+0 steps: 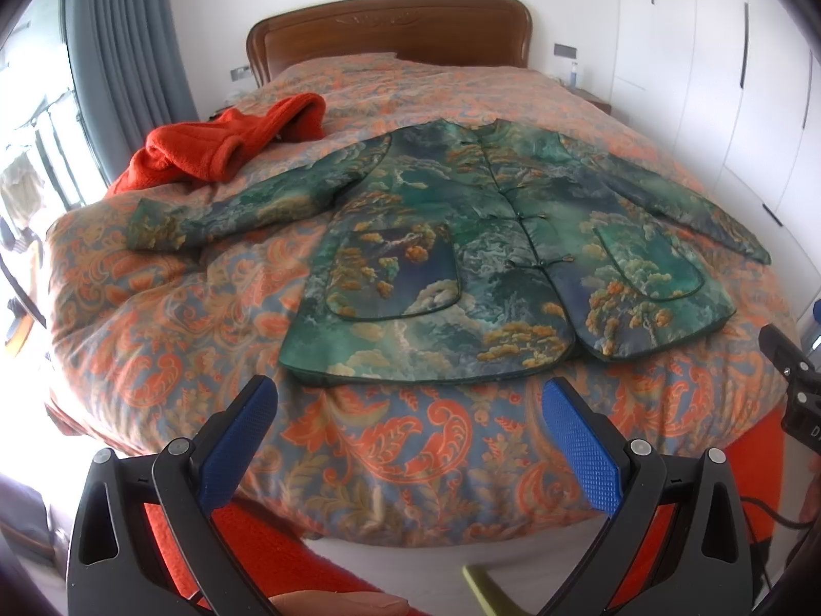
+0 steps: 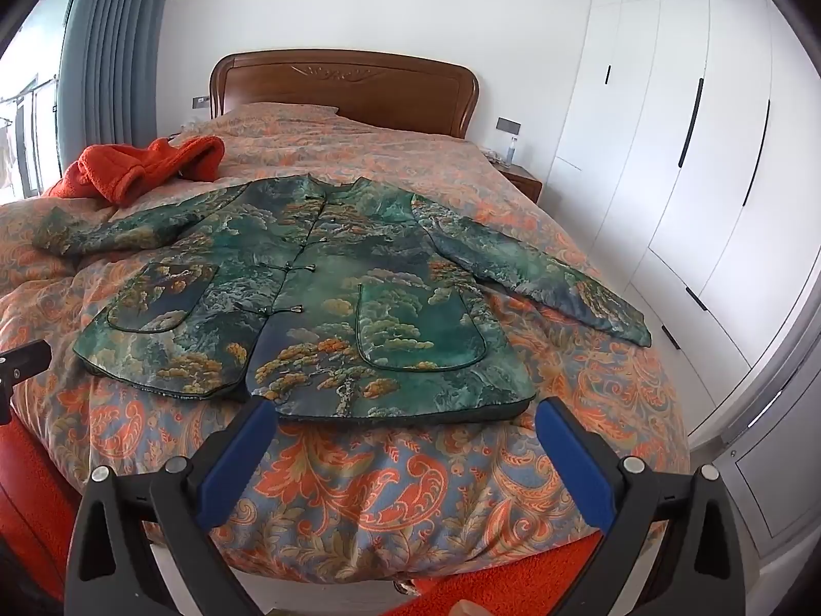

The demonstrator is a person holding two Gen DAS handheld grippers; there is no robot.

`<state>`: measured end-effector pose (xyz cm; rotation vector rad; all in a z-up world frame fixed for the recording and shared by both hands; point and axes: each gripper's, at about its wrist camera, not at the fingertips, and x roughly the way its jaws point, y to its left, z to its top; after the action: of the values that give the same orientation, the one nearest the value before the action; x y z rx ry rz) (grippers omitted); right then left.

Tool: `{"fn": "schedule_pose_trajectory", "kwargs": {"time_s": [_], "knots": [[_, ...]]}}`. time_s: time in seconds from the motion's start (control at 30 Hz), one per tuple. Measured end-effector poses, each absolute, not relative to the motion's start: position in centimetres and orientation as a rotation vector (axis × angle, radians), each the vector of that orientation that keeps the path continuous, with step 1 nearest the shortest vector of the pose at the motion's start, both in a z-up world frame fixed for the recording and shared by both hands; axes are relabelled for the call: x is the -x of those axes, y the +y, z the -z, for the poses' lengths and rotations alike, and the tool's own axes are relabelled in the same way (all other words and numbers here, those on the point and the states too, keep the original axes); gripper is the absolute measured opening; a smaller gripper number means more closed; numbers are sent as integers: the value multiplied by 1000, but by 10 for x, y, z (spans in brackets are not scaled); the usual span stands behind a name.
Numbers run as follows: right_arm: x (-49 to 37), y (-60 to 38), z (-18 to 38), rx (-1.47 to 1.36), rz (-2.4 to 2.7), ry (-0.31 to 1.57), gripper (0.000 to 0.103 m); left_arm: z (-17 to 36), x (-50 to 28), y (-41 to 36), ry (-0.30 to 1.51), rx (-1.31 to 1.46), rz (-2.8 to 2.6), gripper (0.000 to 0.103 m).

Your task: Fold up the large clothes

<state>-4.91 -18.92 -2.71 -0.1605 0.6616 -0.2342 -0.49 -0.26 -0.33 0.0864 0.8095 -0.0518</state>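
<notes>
A green patterned jacket (image 1: 462,236) with knot buttons and two front pockets lies flat, front up, sleeves spread, on the bed; it also shows in the right wrist view (image 2: 328,297). My left gripper (image 1: 410,400) is open and empty, hovering just short of the jacket's hem. My right gripper (image 2: 405,418) is open and empty, its blue pads (image 2: 574,462) at the hem's near edge, above the bedspread. The right gripper's body shows at the right edge of the left wrist view (image 1: 793,374).
An orange fleece garment (image 1: 226,143) lies bunched at the bed's far left. The bed has an orange floral bedspread (image 1: 390,462) and wooden headboard (image 1: 390,31). White wardrobes (image 2: 692,154) stand to the right, a curtain (image 1: 123,41) and window to the left.
</notes>
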Motion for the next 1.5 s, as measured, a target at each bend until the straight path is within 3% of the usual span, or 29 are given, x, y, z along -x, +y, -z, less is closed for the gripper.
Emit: {"fn": "schedule_pose_trajectory", "kwargs": {"time_s": [1.5], "knots": [[50, -186, 29, 174, 230, 663, 103, 4, 6, -2, 818, -97, 51, 103]]}}
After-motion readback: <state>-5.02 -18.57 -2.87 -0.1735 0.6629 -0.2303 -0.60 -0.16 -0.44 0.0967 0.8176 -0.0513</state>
